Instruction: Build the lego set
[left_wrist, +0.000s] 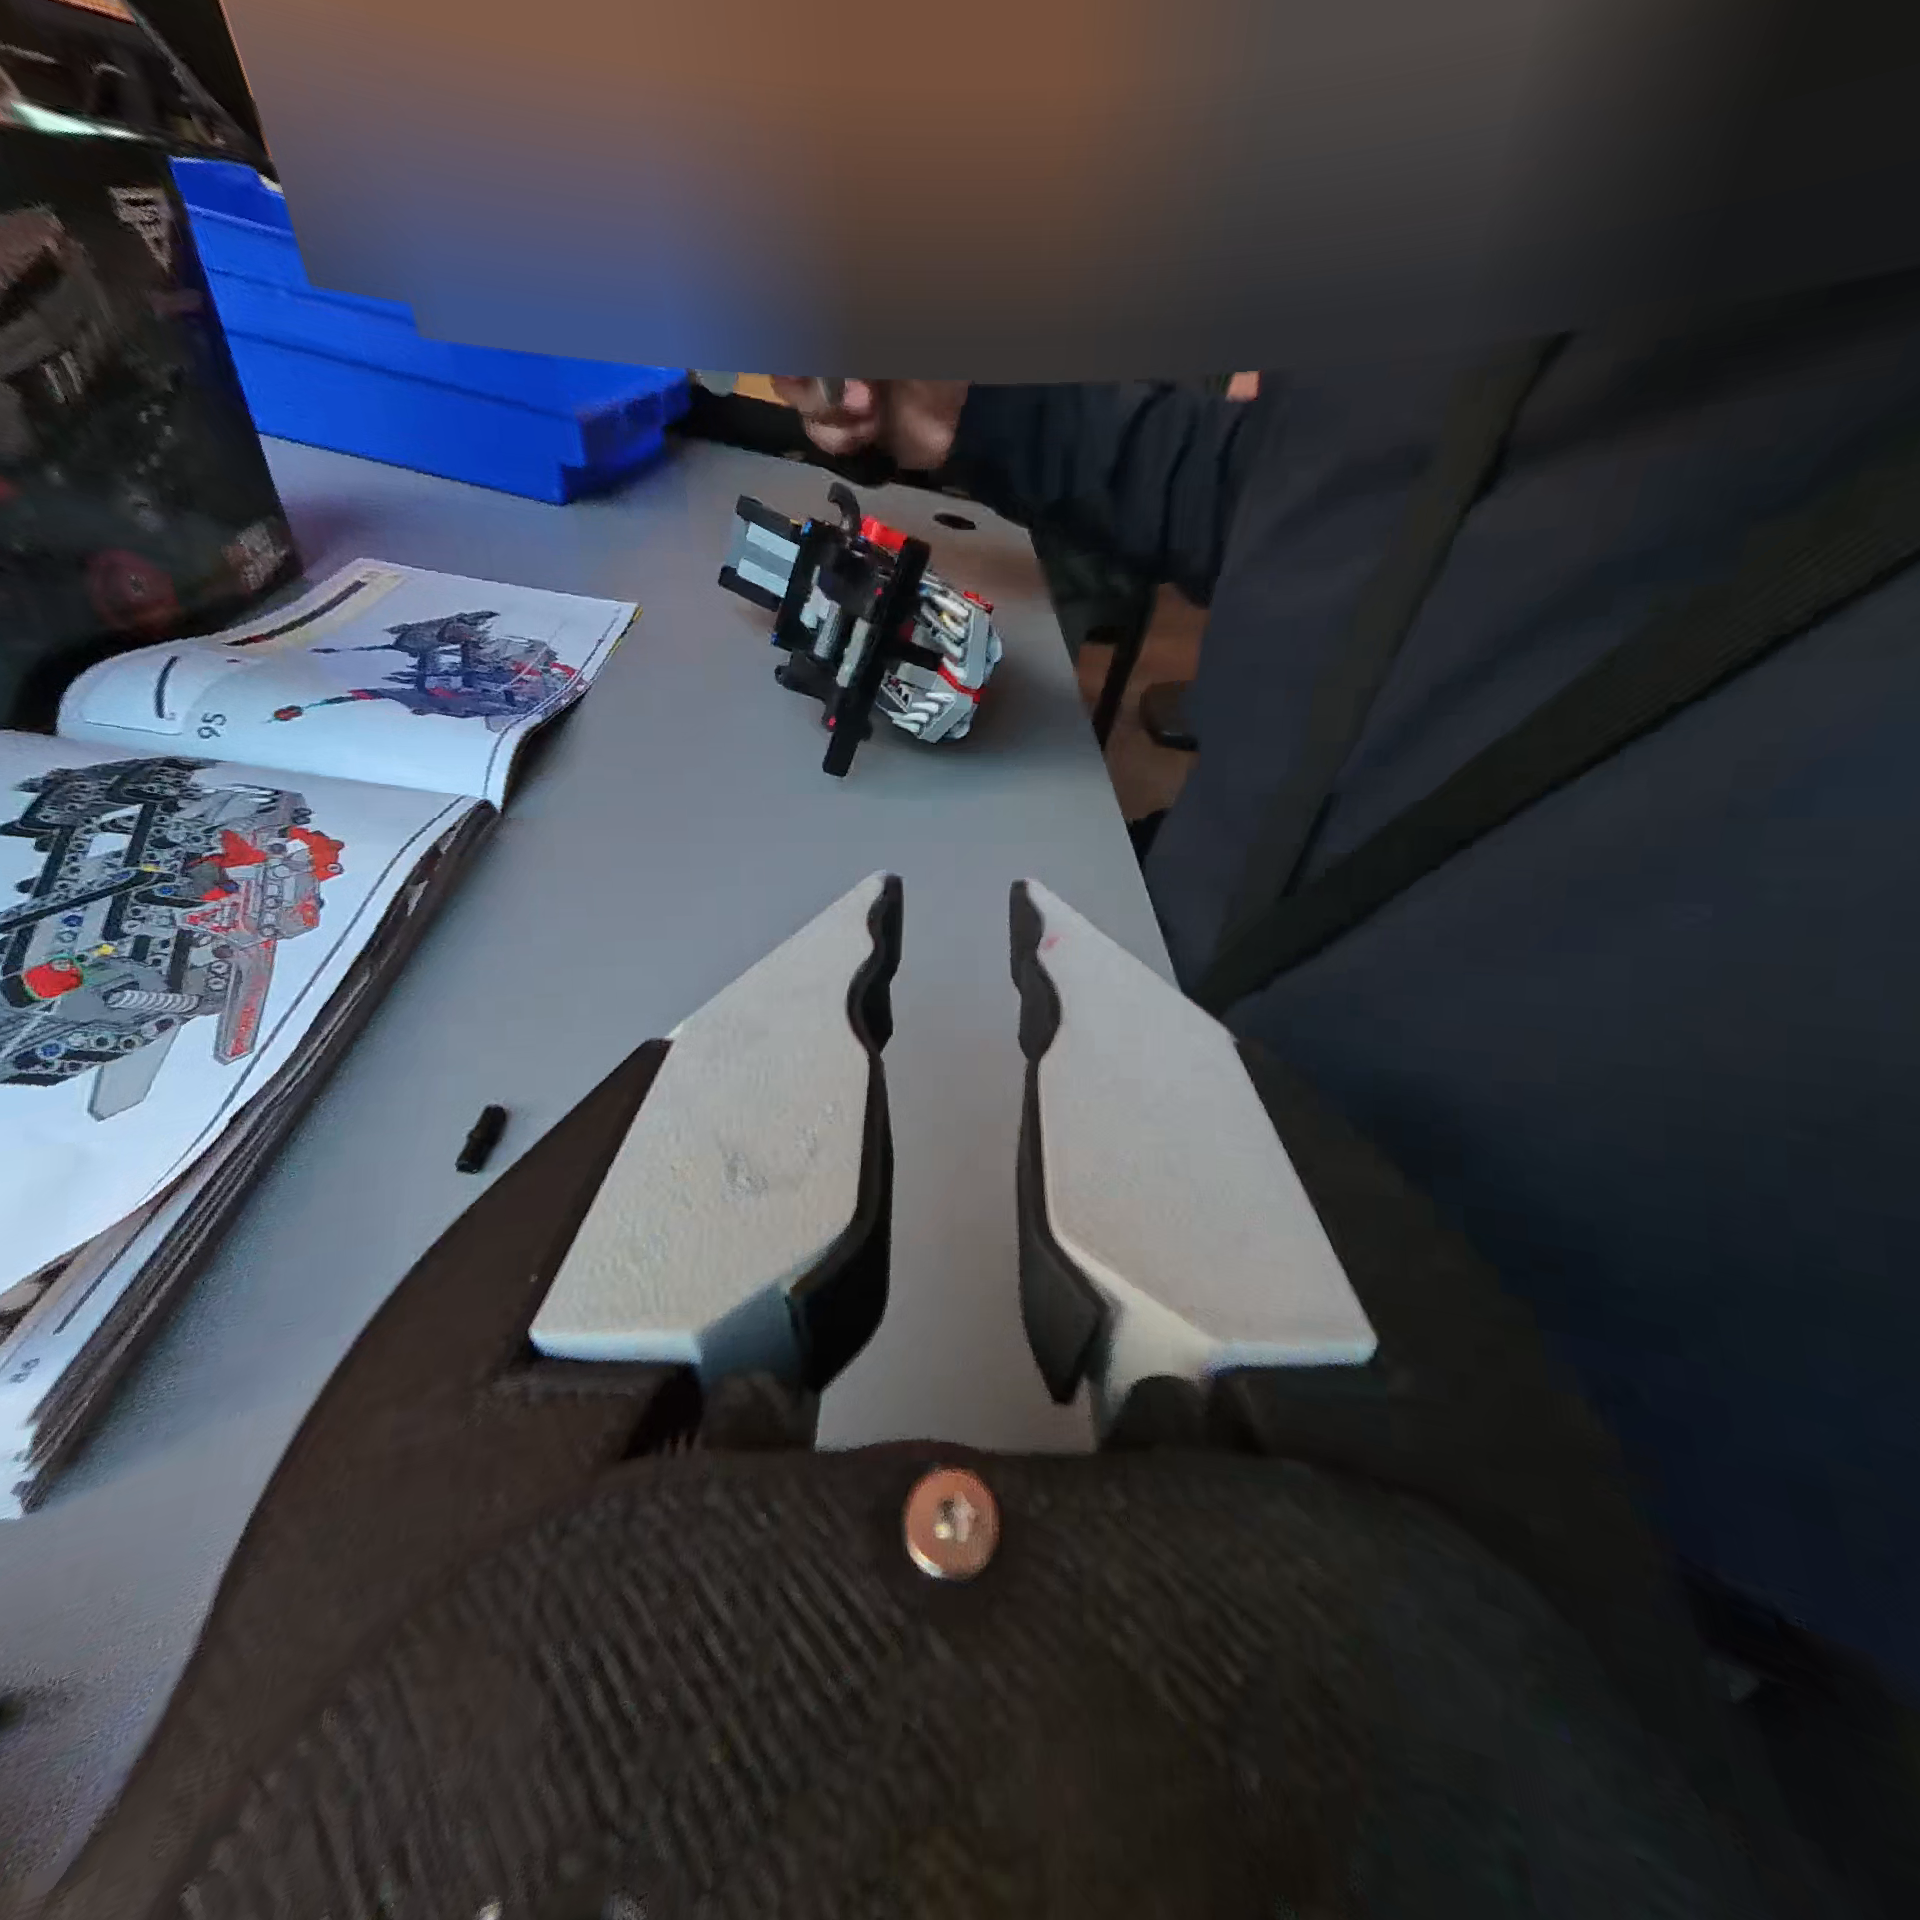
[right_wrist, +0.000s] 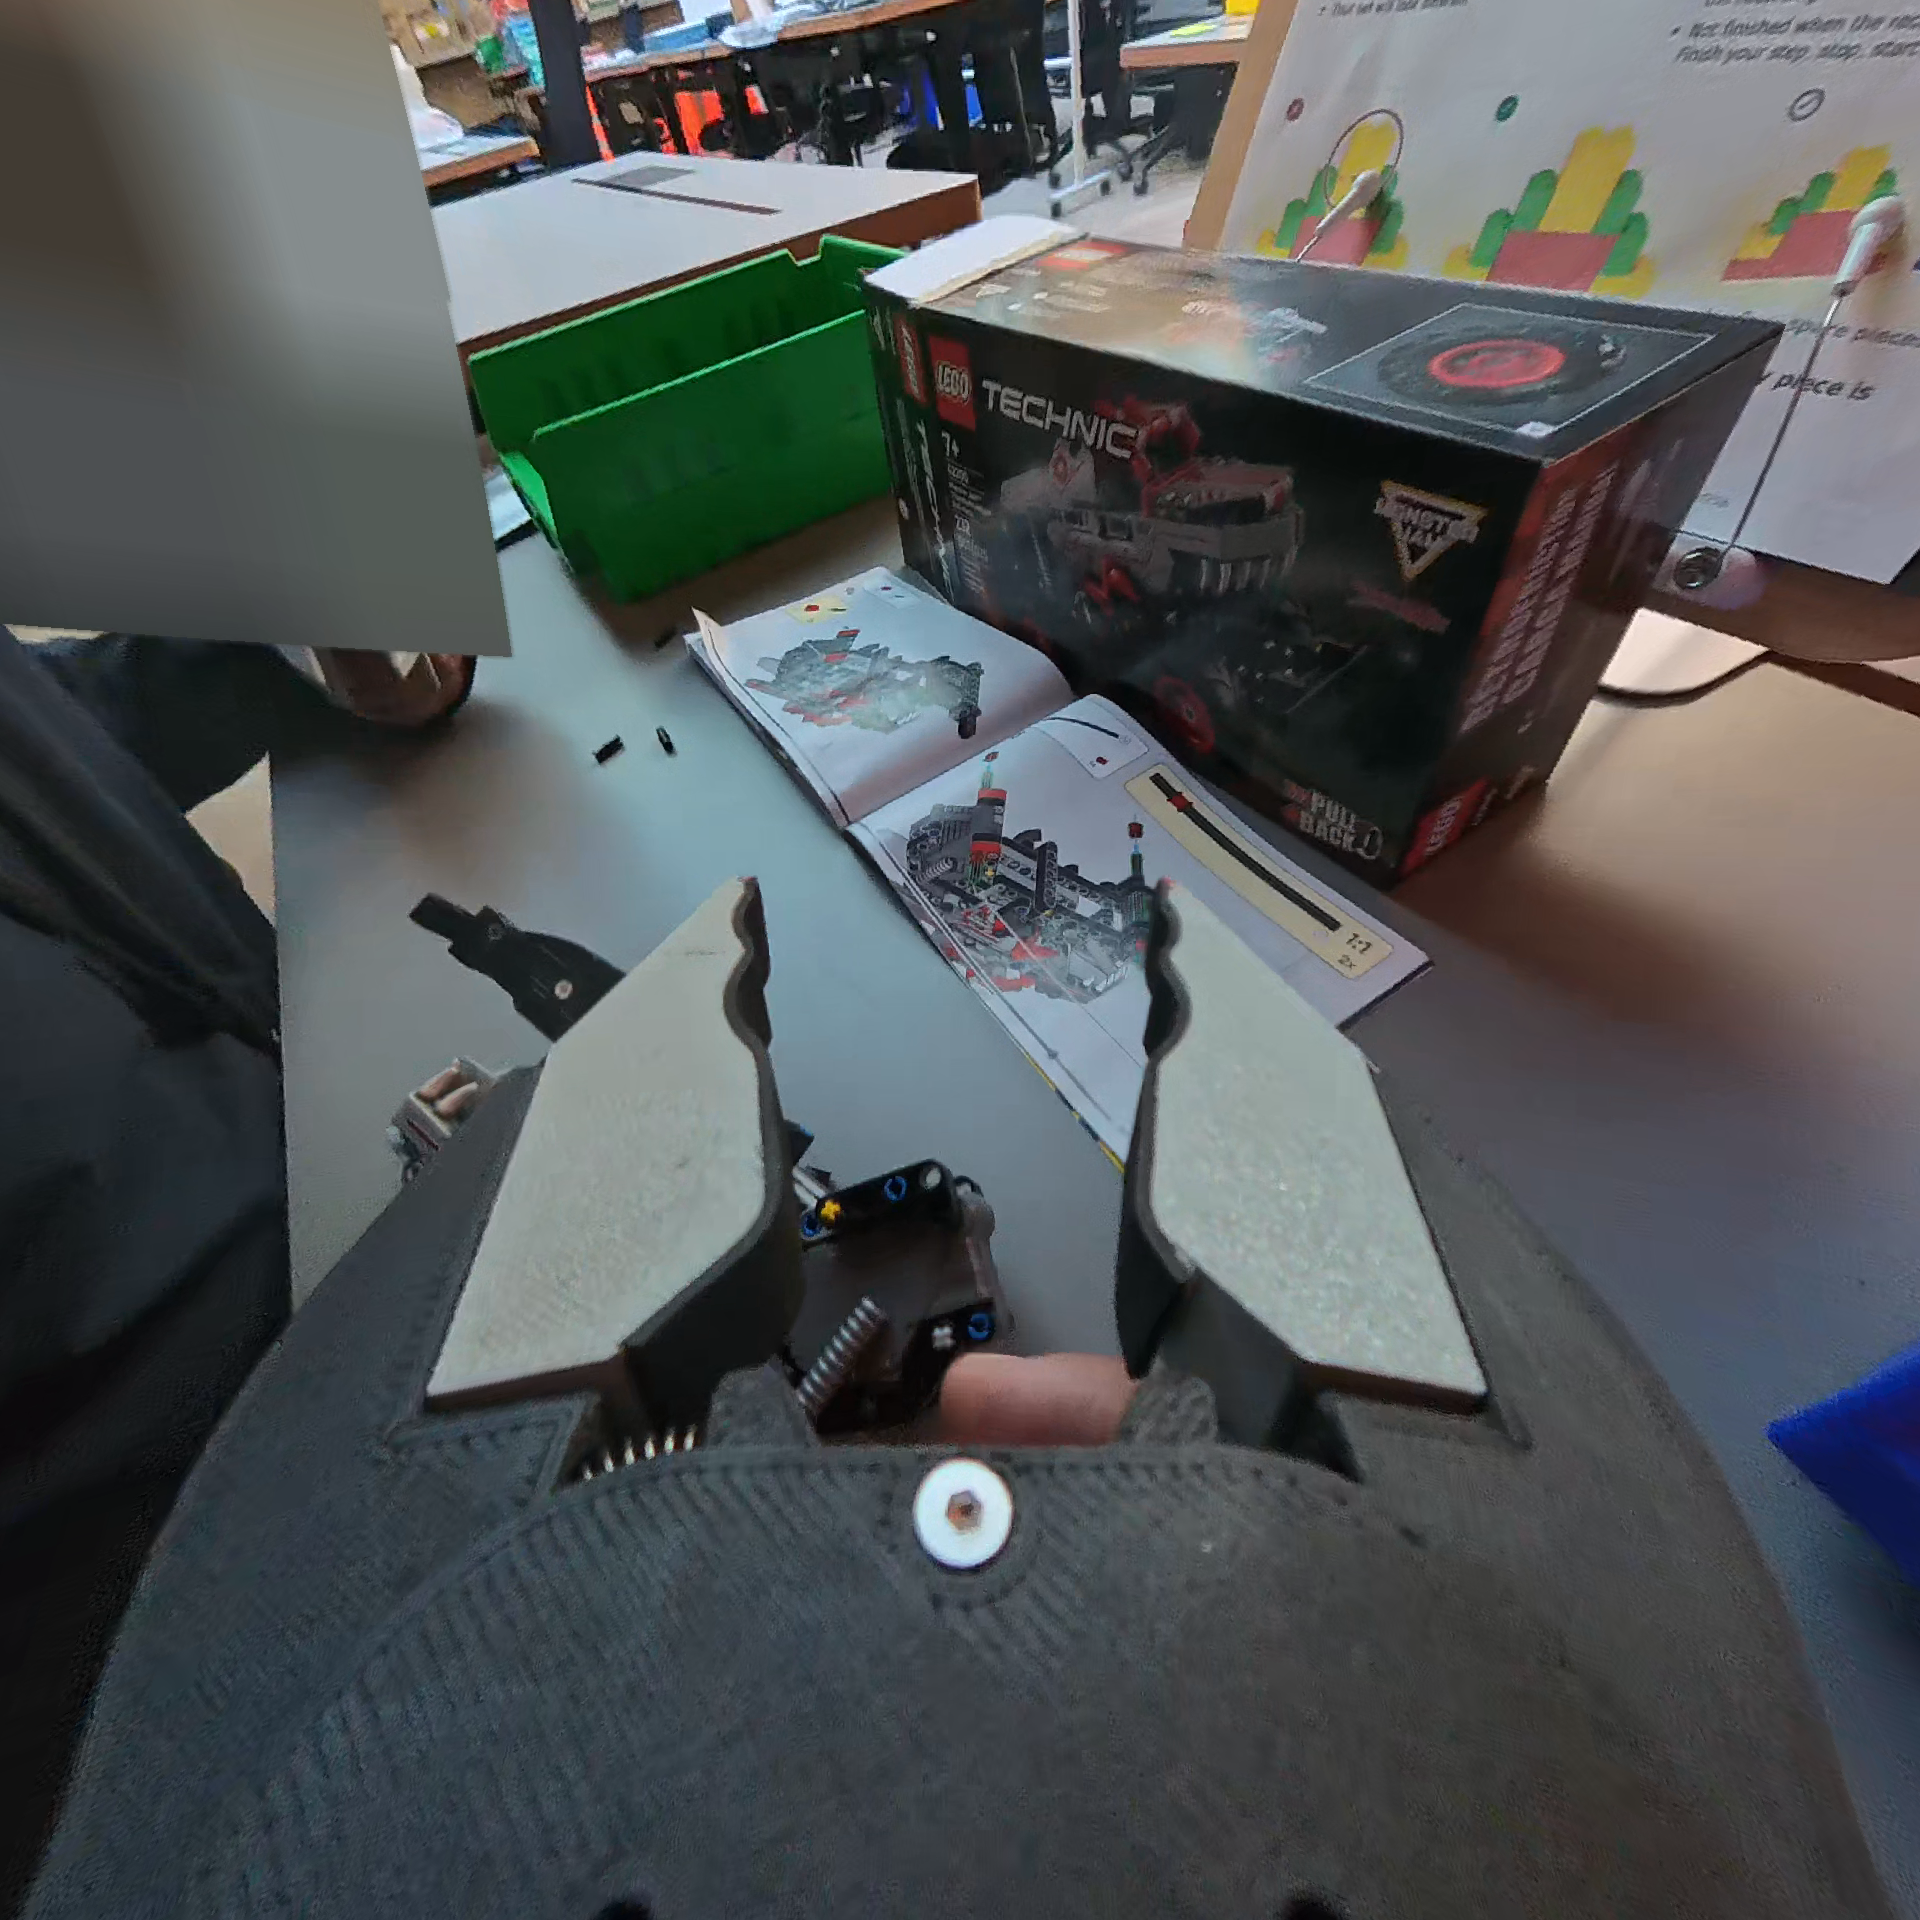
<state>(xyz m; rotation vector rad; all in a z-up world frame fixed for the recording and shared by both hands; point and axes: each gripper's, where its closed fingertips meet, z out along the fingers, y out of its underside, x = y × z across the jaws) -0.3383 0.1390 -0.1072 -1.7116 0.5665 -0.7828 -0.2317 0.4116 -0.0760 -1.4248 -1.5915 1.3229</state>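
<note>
A partly built lego model (left_wrist: 862, 623), grey, black and red, lies on the grey table (left_wrist: 644, 935) ahead of my left gripper (left_wrist: 954, 894). That gripper is open by a narrow gap, empty, and well short of the model. A loose black pin (left_wrist: 480, 1138) lies to its left. My right gripper (right_wrist: 956, 904) is wide open and empty. Through its gap I see the model (right_wrist: 904, 1278) below and behind the fingertips, with a person's fingertip (right_wrist: 1039, 1392) beside it. Two black pins (right_wrist: 634, 744) lie farther off on the table.
The open instruction booklet (left_wrist: 260, 831) (right_wrist: 1039, 831) lies beside the dark set box (right_wrist: 1247, 499) (left_wrist: 104, 416). There are blue bins (left_wrist: 416, 384), a green bin (right_wrist: 686, 436) and a black part with a screw (right_wrist: 520, 956). The table edge (left_wrist: 1101, 748) runs on the right; a hand (left_wrist: 883, 426) is beyond the model. The grippers' ends are close to 30 cm from one another. The loose black pin (left_wrist: 480, 1138) is about 11 cm from my left fingertips and 30 cm from my right.
</note>
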